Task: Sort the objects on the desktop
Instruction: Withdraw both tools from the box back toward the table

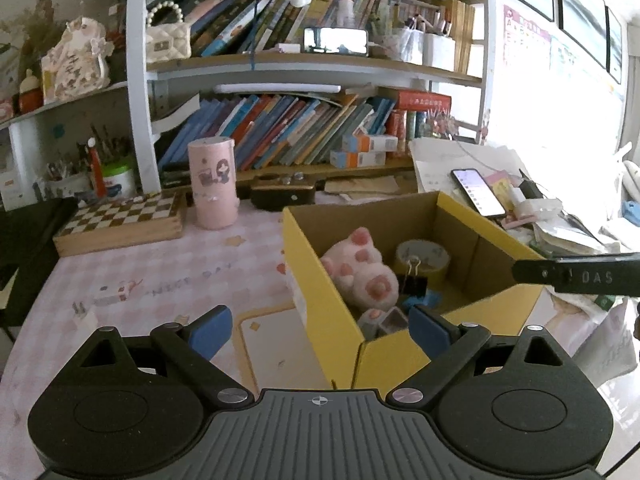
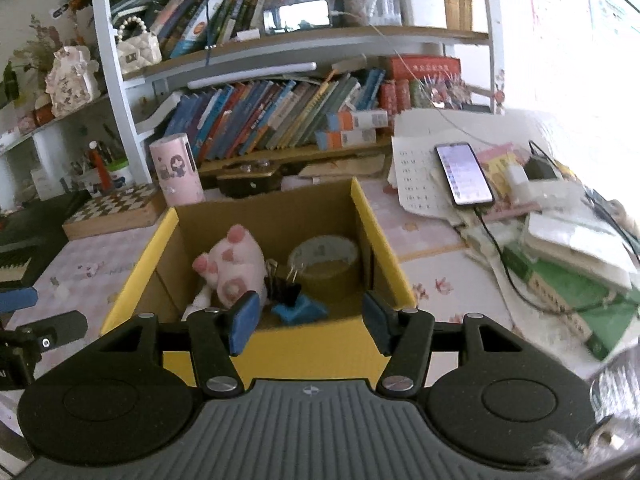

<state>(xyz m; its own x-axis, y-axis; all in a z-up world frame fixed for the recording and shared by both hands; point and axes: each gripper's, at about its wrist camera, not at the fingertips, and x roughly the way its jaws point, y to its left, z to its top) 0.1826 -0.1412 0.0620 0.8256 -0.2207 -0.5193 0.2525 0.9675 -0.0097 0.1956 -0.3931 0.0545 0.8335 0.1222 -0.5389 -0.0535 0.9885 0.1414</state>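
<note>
A yellow cardboard box [image 1: 320, 280] stands open on the pink desk; it also shows in the right wrist view [image 2: 384, 252]. Inside lie a pink plush paw [image 1: 360, 268] [image 2: 236, 264], a tape roll [image 1: 424, 258] [image 2: 326, 258], a black binder clip [image 1: 412, 284] [image 2: 286, 292] and a blue item [image 2: 300, 312]. My left gripper [image 1: 320, 330] is open and empty over the box's near left corner. My right gripper [image 2: 308, 320] is open and empty just before the box's near wall. The right gripper's arm [image 1: 576, 276] shows at the left view's right edge.
A pink cylinder [image 1: 214, 182], a wooden chessboard box [image 1: 120, 220] and a dark wooden box [image 1: 284, 194] stand behind. A phone [image 2: 462, 174] lies on papers at the right, with stacked books [image 2: 568, 280]. Bookshelves [image 1: 304, 136] rise at the back. A white charger plug [image 1: 82, 316] lies on the desk.
</note>
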